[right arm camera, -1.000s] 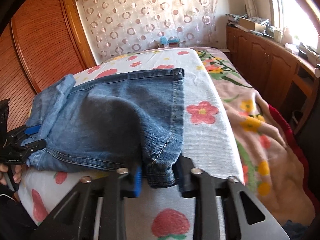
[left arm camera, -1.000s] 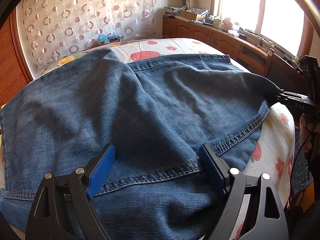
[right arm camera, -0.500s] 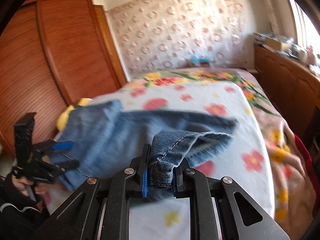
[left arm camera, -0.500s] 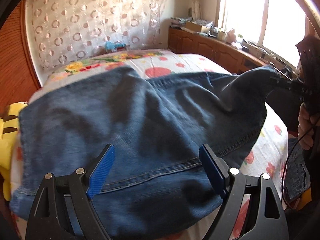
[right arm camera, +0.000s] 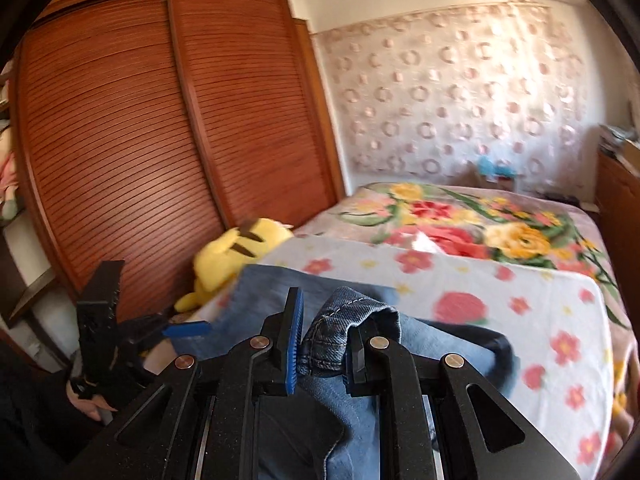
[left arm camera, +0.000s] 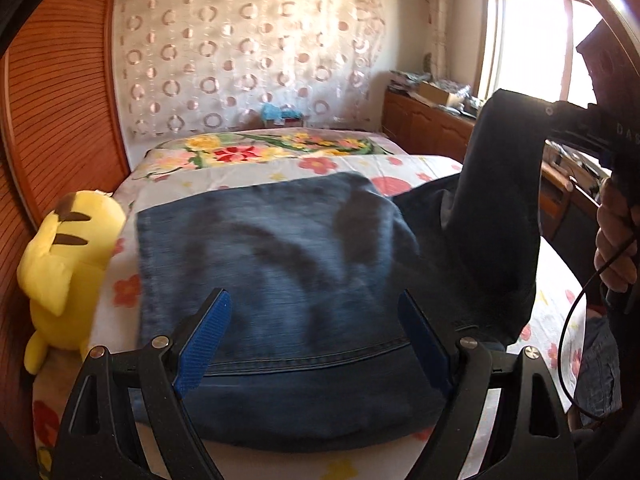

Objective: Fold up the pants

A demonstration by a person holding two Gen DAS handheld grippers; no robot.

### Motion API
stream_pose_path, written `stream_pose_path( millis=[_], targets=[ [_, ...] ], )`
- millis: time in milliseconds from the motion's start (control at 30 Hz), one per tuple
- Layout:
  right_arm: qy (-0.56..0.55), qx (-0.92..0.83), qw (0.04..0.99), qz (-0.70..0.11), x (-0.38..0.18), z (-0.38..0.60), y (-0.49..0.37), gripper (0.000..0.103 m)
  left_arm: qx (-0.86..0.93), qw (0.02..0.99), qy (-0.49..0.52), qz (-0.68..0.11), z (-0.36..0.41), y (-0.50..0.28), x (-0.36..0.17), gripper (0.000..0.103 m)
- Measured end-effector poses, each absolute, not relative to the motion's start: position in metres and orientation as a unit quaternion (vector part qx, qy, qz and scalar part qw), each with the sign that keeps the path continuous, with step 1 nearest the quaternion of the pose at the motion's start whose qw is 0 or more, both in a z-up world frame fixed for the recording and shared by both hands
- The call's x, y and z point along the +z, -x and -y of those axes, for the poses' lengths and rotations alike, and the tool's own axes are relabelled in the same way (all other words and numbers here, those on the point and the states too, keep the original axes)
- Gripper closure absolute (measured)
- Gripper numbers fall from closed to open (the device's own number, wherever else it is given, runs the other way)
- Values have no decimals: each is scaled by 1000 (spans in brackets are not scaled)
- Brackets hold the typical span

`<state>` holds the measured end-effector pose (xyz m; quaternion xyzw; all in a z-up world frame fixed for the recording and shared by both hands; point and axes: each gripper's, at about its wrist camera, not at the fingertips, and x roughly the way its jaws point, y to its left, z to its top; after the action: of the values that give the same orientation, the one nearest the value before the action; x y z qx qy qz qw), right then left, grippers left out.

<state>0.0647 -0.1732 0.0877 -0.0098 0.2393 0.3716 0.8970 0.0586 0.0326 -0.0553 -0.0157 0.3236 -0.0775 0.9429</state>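
Blue denim pants (left arm camera: 280,264) lie folded on the flowered bed. My left gripper (left arm camera: 312,340) is open, its blue pads either side of the near hem, just above the cloth. My right gripper (right arm camera: 322,344) is shut on a bunched hem of the pants (right arm camera: 340,332) and holds that end lifted. In the left wrist view the lifted end (left arm camera: 500,200) hangs from the right gripper (left arm camera: 568,124) at the right. The left gripper also shows in the right wrist view (right arm camera: 176,330) at the lower left.
A yellow plush toy (left arm camera: 68,256) sits at the bed's left edge against the wooden wardrobe (right arm camera: 140,140). A floral blanket (right arm camera: 480,224) covers the far end of the bed. Wooden cabinets (left arm camera: 432,128) stand under the window on the right.
My right gripper has lifted the pants end up and carried it leftward over the rest. Both views have tilted up. The left gripper stays open over the near hem.
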Motion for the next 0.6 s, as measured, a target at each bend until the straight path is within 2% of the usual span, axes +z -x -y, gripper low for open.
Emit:
stream_pose_path(
  millis=[133,200,267,333,600],
  targets=[
    [33,365,895,-255,75,153,-86,86,-69,943,29,-324,-47,-58,-59,17],
    [37,361,892,-271,67,152,-92,77,-69,942,33,-326,-50,-58,-61,17],
    [42,358,890,-278,67,150,-98,62,-68,941,39,-328,-53,-57,-63,17],
    [49,349,893,-279,67,150,-99,55,-71,941,45,-329,-54,-58,-65,17],
    [50,332,904,-266,78,154,-93,51,-83,940,43,-329,-44,-61,-66,17]
  ],
)
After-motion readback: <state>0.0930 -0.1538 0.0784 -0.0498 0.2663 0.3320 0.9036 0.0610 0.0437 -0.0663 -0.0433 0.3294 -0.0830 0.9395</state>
